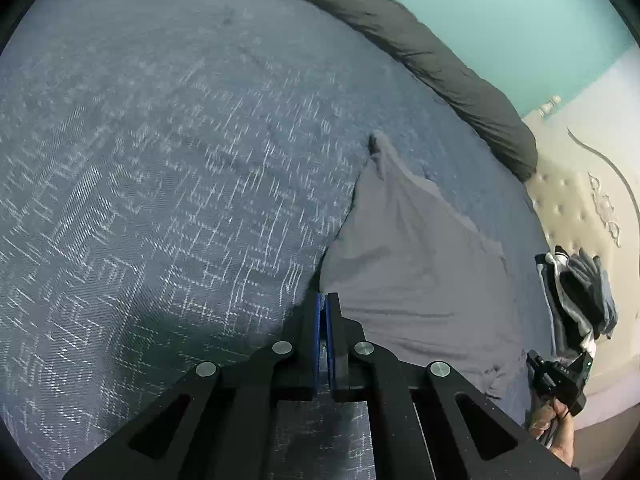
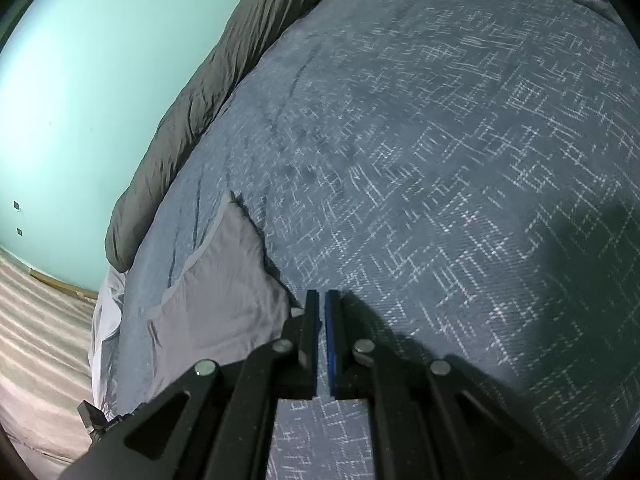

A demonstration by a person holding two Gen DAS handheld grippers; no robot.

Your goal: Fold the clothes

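Note:
A light grey garment (image 1: 408,264) lies spread on the blue patterned bedspread (image 1: 160,160), tapering to a point at its far end. My left gripper (image 1: 326,300) is shut, its blue pads pressed together at the garment's near left corner. In the right wrist view the same garment (image 2: 224,292) lies to the left of my right gripper (image 2: 322,296), which is shut with the cloth's near right corner against its left finger. The pinched edges are hidden behind the fingers. The right gripper's black body (image 1: 560,380), held by a hand (image 1: 560,436), shows at the lower right of the left wrist view.
A dark grey rolled duvet (image 1: 420,52) runs along the bed's far side below a teal wall. A pile of dark and white clothes (image 1: 580,300) sits beside the cream tufted headboard (image 1: 580,200). Striped floor (image 2: 40,320) lies past the bed's edge. The bedspread (image 2: 440,160) stretches wide.

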